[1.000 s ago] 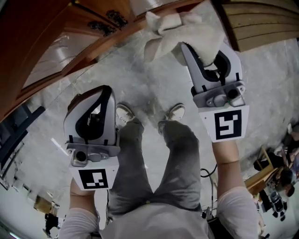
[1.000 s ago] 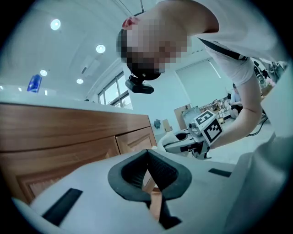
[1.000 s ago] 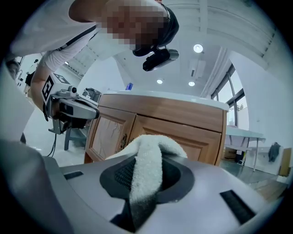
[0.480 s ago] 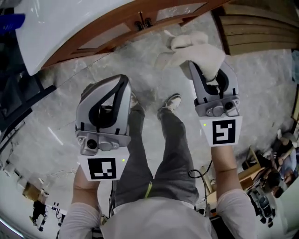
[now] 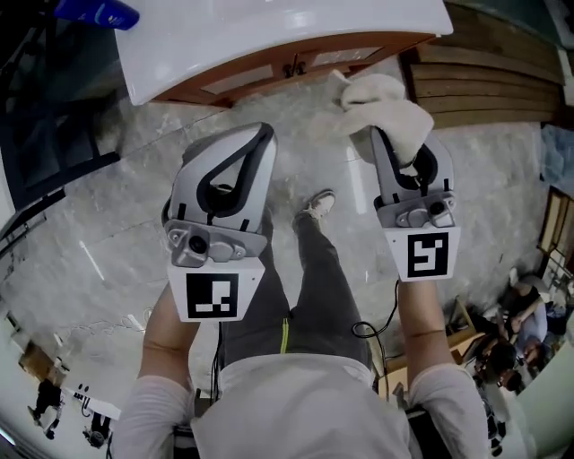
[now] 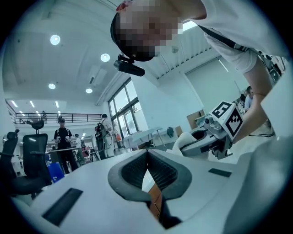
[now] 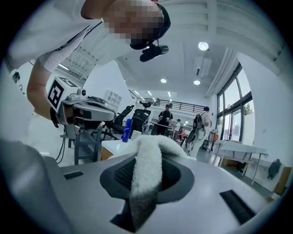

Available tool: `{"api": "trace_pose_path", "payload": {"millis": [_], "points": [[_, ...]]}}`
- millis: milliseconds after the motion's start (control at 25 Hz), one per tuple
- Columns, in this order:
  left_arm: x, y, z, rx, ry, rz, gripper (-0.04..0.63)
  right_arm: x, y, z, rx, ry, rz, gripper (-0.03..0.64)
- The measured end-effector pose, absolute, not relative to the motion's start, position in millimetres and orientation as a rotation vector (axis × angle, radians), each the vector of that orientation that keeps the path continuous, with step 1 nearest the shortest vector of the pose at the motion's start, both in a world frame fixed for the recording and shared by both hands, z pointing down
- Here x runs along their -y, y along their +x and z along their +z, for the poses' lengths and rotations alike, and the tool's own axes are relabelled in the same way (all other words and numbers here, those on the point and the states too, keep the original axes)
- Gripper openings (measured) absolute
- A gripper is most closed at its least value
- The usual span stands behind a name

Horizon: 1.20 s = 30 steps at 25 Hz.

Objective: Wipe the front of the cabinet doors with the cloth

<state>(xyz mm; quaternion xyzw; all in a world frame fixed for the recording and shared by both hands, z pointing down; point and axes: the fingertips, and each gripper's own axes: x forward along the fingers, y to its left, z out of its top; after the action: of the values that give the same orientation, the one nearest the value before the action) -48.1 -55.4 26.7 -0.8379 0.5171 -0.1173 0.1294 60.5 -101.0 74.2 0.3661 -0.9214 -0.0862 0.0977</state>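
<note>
The wooden cabinet doors, with a pair of dark handles, show below a white cabinet top at the upper middle of the head view. My right gripper is shut on a white fluffy cloth, which it holds just in front of the cabinet's right end. In the right gripper view the cloth runs up between the jaws and folds over them. My left gripper is shut with nothing in it, level with the right one. Its pads meet in a closed line.
A blue bottle lies on the white top at the far left. Stacked wooden slats stand to the right of the cabinet. A dark frame is at the left. The person's legs and a shoe are on the marble floor.
The view has pulled up and back: the white cabinet top has come into sight and the doors look smaller. Both grippers rose, the left most. The cloth stays in the right gripper.
</note>
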Motion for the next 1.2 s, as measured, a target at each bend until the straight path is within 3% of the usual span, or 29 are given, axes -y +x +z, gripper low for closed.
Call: {"api": "trace_pose_path", "payload": {"millis": [640, 1200], "points": [[26, -69, -132, -1.574, -2.313, -0.319, 0.018, 66, 55, -78, 2.798, 1.119, -0.223, 0.097], [-4, -99, -193, -1.621, -2.260, -0.338, 0.018, 29, 28, -146, 2.880, 1.101, -0.126, 0.097]]}}
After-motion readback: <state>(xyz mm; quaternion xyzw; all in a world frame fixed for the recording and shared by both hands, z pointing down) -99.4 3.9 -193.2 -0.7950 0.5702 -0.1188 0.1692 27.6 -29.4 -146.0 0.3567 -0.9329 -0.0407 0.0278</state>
